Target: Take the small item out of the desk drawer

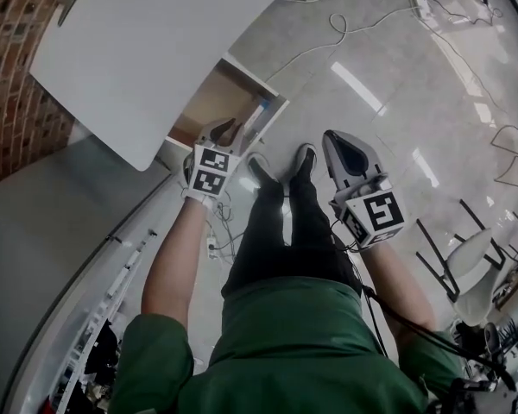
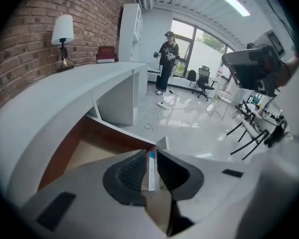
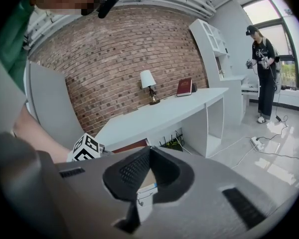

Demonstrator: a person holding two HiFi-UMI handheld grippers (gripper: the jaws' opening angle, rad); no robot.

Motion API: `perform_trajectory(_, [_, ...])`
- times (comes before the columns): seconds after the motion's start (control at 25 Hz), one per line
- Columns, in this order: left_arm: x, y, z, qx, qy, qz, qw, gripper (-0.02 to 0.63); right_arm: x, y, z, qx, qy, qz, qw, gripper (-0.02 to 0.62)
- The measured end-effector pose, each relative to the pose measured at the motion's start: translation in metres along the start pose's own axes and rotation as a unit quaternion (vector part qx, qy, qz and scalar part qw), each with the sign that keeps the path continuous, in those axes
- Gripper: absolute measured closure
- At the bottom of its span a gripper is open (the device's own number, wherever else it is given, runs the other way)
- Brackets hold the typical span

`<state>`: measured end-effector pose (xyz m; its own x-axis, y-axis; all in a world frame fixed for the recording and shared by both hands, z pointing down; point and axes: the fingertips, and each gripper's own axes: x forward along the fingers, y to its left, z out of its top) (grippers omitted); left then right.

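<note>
The desk drawer (image 1: pixel 209 103) stands pulled out from under the white desk top (image 1: pixel 147 41), its tan wooden floor (image 2: pixel 84 151) bare where I can see it. My left gripper (image 1: pixel 231 128) hovers over the drawer's front corner. Its jaws are shut on a small thin white item with a blue end (image 2: pixel 151 169), which stands upright between the dark pads (image 2: pixel 132 176). My right gripper (image 1: pixel 331 138) hangs to the right over the floor, away from the drawer, jaws shut (image 3: pixel 149 149) with nothing between them. The left gripper's marker cube (image 3: pixel 86 148) shows in the right gripper view.
A lamp (image 2: pixel 63 31) and a red book (image 2: pixel 105 54) stand on the desk by the brick wall. Another person (image 2: pixel 167 59) stands far off near office chairs (image 2: pixel 204 78). Cables (image 1: pixel 337 28) and a power strip (image 1: pixel 419 1) lie on the glossy floor. Chairs (image 1: pixel 475 248) stand at the right.
</note>
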<state>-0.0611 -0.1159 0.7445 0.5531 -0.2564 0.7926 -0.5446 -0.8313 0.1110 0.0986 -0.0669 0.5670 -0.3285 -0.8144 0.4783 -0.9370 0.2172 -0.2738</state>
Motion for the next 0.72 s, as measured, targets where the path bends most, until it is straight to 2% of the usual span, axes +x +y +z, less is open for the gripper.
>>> perform_trajectory(0.24, [0.035, 0.003, -0.024, 0.004, 0.047, -0.022, 0.9987, 0.537, 0.006, -0.003, -0.016, 0.005, 0.016, 0.009, 1.0, 0.592])
perform_trajectory(0.48, [0.067, 0.002, -0.046, -0.016, 0.088, -0.038, 0.9953, 0.5, 0.009, -0.002, -0.035, 0.025, 0.046, 0.019, 0.998, 0.591])
perform_trajectory(0.72, [0.093, 0.002, -0.06, -0.022, 0.128, -0.074, 0.9887, 0.479, 0.014, -0.006, -0.056, 0.029, 0.063, 0.024, 0.997, 0.591])
